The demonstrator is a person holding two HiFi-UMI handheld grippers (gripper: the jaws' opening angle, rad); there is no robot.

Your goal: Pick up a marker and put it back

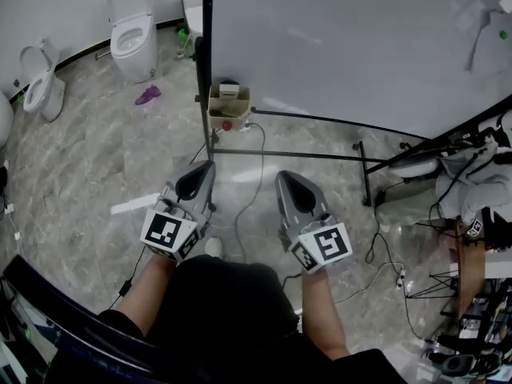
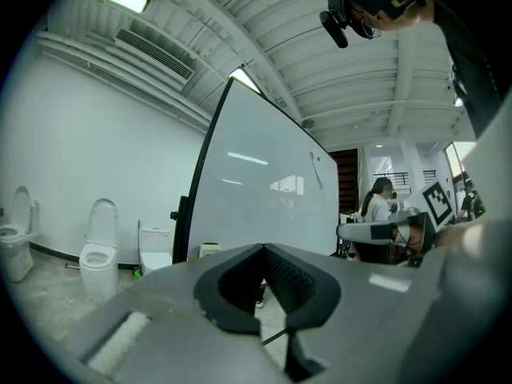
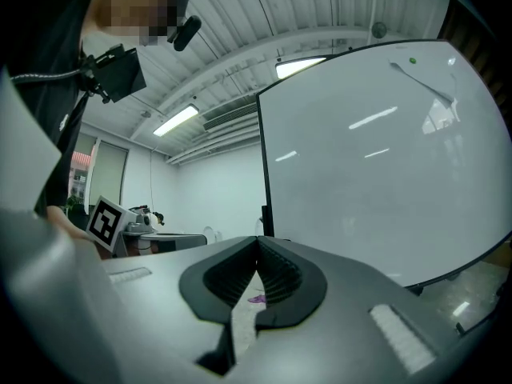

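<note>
marble floor spreads from left gripper, right gripper – to whiteboard.

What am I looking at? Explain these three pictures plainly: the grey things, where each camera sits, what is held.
A person holds a two-jaw gripper in each hand. The head view looks down from the person's head: the left gripper and right gripper point at a whiteboard, with a tan box at its lower corner, over a marble floor. Toilets stand at the upper left. The other two pictures come from cameras riding on each gripper, looking along its jaws. Both pairs of jaws are shut with nothing between them, so nothing is held.
</note>
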